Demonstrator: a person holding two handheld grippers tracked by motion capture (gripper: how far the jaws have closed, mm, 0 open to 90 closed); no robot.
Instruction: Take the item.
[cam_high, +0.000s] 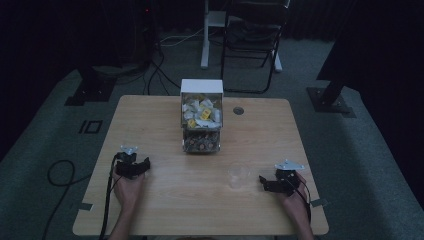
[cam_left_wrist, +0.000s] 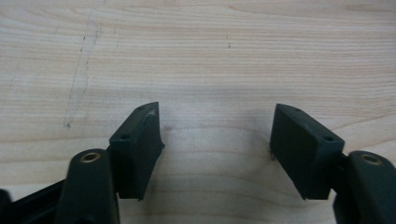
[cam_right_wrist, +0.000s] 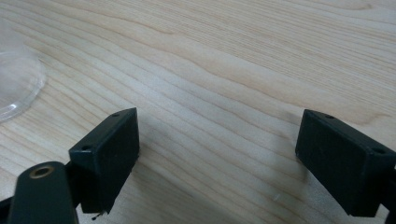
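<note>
Clear plastic cup (cam_high: 238, 174) is seen standing empty at lower centre of the high view, on a wooden table (cam_high: 150, 210), well below a two-tier clear dispenser (cam_high: 201, 122) of wrapped packets. Left gripper (cam_high: 134, 167) and right gripper (cam_high: 270, 184) are rested apart, jaws spread wide, nothing held. A steady sideways approach by the right gripper, closed gently, would probably avoid crushing the cup. No writing can be read

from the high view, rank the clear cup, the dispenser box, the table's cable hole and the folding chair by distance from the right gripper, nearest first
From the right gripper:
1. Clear cup, just to its left.
2. Dispenser box, table centre, farther back.
3. Cable hole, near the far edge.
4. Folding chair, on the floor beyond the table.
</note>
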